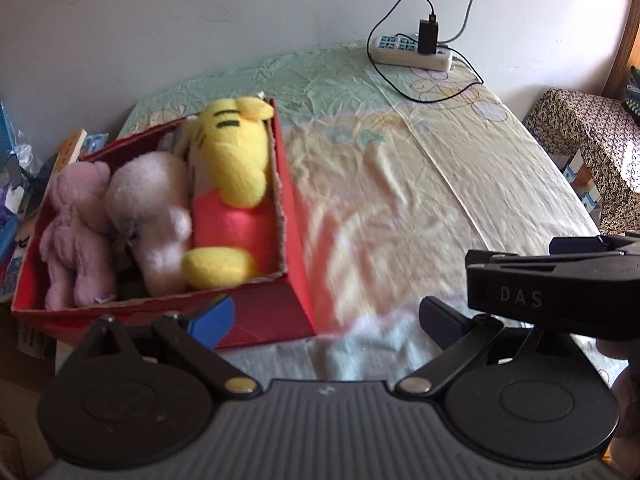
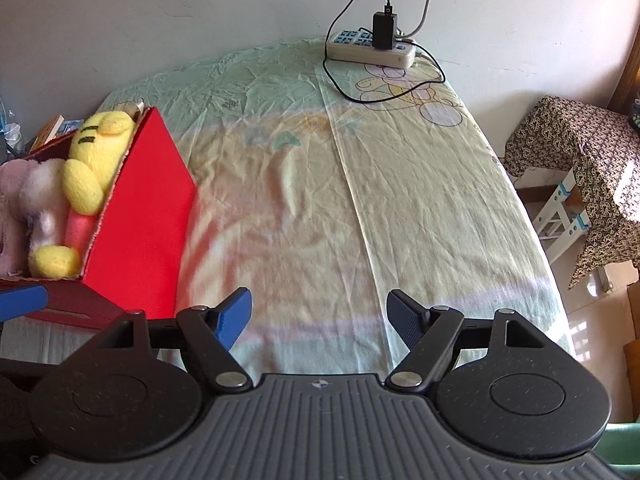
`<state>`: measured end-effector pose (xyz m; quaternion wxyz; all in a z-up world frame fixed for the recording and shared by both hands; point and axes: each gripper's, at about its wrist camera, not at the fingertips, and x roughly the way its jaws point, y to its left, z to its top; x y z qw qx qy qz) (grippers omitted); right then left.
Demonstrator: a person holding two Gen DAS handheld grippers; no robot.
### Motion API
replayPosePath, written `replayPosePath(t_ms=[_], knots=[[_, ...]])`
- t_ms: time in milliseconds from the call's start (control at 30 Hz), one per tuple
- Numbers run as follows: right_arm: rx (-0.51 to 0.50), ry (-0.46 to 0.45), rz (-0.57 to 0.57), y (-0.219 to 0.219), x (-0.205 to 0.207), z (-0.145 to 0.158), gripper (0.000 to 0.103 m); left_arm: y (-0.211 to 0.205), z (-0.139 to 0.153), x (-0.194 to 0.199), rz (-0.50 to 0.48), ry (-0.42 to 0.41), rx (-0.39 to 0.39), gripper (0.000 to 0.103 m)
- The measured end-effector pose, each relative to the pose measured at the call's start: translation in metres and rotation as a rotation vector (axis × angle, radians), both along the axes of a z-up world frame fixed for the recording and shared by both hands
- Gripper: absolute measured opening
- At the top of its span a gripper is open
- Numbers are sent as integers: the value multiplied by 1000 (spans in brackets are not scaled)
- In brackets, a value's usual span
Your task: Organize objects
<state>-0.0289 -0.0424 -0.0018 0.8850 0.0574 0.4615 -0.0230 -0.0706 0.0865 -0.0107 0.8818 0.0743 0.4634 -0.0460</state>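
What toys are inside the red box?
The red box holds a yellow plush, a pale pink plush and a purple teddy, side by side. Something dark lies under them, mostly covered.

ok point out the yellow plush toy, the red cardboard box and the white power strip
yellow plush toy (image 1: 234, 160), left wrist view, on its chest
red cardboard box (image 2: 148, 216), right wrist view, on its outer side wall
white power strip (image 2: 370, 53), right wrist view, on its front edge
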Motion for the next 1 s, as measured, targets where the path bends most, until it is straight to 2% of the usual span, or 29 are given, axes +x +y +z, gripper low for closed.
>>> replayPosePath(t_ms=[367, 667, 800, 1000], knots=[[-8, -68, 12, 57, 8, 35, 77, 73, 34, 1, 31, -58, -10, 100], [-21, -101, 39, 113, 16, 53, 77, 132, 35, 8, 94, -50, -8, 101], [-24, -123, 37, 134, 16, 59, 84, 156, 34, 10, 110, -43, -10, 101], [-12, -136, 29, 156, 15, 58, 85, 182, 34, 11, 125, -57, 0, 101]])
